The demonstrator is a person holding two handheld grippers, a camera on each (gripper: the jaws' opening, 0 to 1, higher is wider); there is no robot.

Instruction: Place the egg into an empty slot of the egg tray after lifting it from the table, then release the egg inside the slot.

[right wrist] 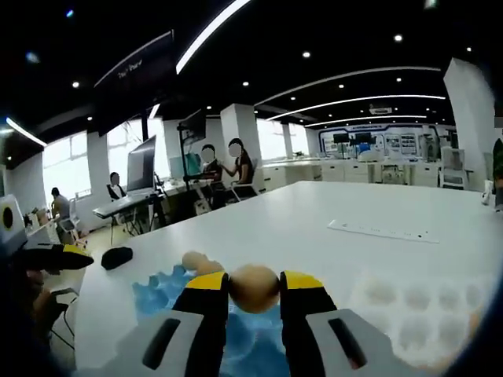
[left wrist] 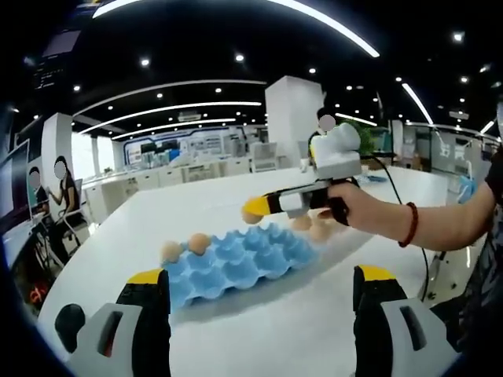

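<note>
The right tongs pinch an egg above the blue egg tray; the left tongs are spread.

The egg tray is sky blue. The eggs seated at its far corner are tan, as is the egg above it between the right gripper tips, which are yellow over black and grey. The table under the tray is white. A clear, whitish tray lies beside the blue one.
</note>
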